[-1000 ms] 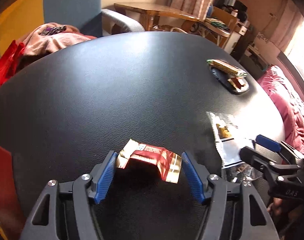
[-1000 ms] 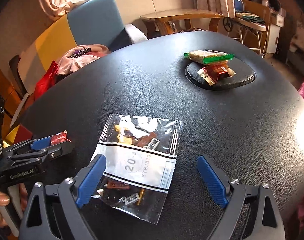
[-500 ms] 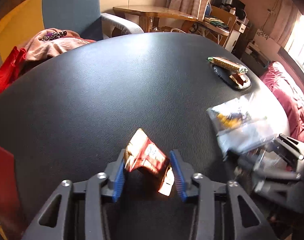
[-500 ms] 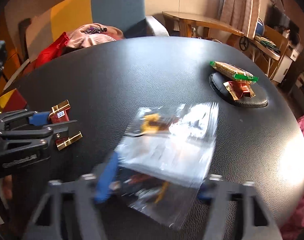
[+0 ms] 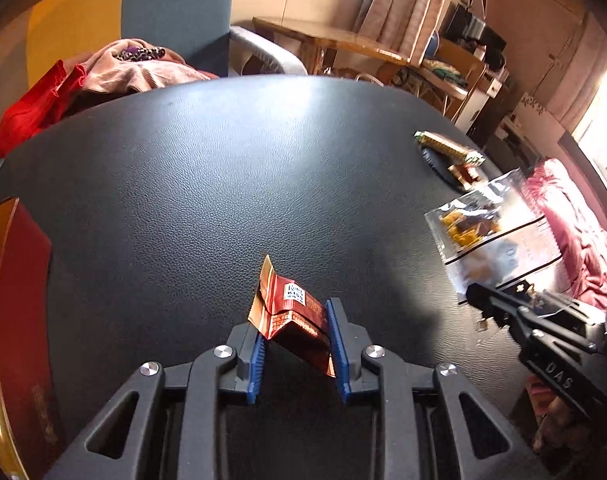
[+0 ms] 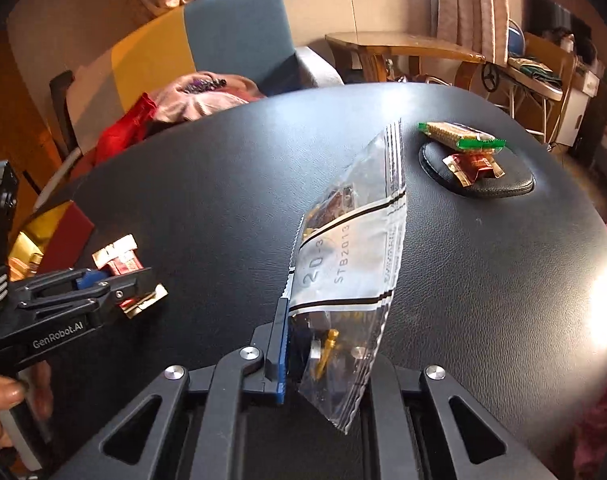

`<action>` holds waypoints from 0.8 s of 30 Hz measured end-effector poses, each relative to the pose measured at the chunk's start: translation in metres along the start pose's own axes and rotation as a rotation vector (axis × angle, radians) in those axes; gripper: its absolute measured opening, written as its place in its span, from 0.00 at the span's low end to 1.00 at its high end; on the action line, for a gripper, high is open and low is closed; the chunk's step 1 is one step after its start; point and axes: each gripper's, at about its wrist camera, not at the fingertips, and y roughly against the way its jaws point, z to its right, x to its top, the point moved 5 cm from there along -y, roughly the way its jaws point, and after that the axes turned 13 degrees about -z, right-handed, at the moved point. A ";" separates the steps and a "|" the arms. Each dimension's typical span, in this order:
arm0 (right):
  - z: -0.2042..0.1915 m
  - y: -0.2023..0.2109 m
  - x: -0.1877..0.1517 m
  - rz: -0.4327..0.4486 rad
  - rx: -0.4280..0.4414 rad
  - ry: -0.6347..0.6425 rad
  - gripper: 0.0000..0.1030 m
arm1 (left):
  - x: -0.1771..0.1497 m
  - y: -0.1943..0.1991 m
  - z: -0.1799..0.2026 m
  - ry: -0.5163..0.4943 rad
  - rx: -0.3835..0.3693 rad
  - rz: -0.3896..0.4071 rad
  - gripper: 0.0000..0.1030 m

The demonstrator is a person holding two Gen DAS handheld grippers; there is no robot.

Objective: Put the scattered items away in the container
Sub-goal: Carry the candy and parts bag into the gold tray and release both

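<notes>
Between the blue pads of the left gripper (image 5: 295,344) a red chocolate wrapper (image 5: 293,312) is pinched; a clear parts bag (image 6: 349,264) is clamped in the right gripper (image 6: 323,356). Farther off, two snacks (image 6: 463,148) are already held in the black dish (image 6: 499,188) on the bench (image 5: 207,168); both lifted items remain outside it.

Mounted behind each pair of fingers (image 5: 337,344), looking forward and down, close over the black tabletop (image 5: 207,184). Facing the armchair (image 6: 239,36) and curtains. Shared between both: the tabletop, the oval tray (image 6: 491,184), each other's gripper.
</notes>
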 end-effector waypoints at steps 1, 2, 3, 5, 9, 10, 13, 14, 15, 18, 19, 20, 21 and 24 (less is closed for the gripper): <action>-0.002 0.003 -0.001 0.003 0.000 0.003 0.13 | -0.002 0.005 0.000 0.001 -0.004 0.011 0.27; -0.005 0.005 -0.003 0.005 0.001 0.009 0.13 | -0.003 0.009 -0.001 0.002 -0.008 0.019 0.27; -0.008 0.007 -0.004 0.007 0.002 0.015 0.13 | -0.004 0.013 -0.002 0.002 -0.013 0.026 0.27; -0.014 0.013 -0.007 0.016 0.004 0.024 0.13 | -0.008 0.024 -0.006 0.015 -0.026 0.045 0.27; -0.036 0.027 -0.008 0.046 0.028 0.065 0.13 | -0.017 0.051 -0.016 0.030 -0.018 0.090 0.27; -0.043 0.031 -0.007 0.052 0.036 0.077 0.13 | -0.020 0.059 -0.019 0.037 -0.011 0.103 0.27; -0.069 0.039 -0.006 0.069 0.068 0.124 0.13 | -0.029 0.082 -0.031 0.066 0.016 0.143 0.27; -0.080 0.042 -0.006 0.074 0.080 0.144 0.13 | -0.032 0.088 -0.036 0.072 0.024 0.150 0.27; -0.090 0.044 -0.006 0.079 0.091 0.164 0.13 | -0.036 0.096 -0.042 0.081 0.043 0.164 0.27; -0.123 0.052 -0.006 0.095 0.123 0.227 0.13 | -0.047 0.116 -0.060 0.110 0.081 0.194 0.27; -0.135 0.055 -0.006 0.099 0.138 0.249 0.13 | -0.051 0.122 -0.067 0.126 0.092 0.203 0.27; -0.148 0.057 -0.006 0.103 0.152 0.270 0.13 | -0.056 0.127 -0.076 0.143 0.103 0.209 0.27; -0.160 0.058 -0.006 0.104 0.167 0.290 0.13 | -0.061 0.132 -0.085 0.159 0.114 0.216 0.27; -0.196 0.060 -0.008 0.102 0.216 0.350 0.13 | -0.075 0.148 -0.111 0.209 0.147 0.235 0.27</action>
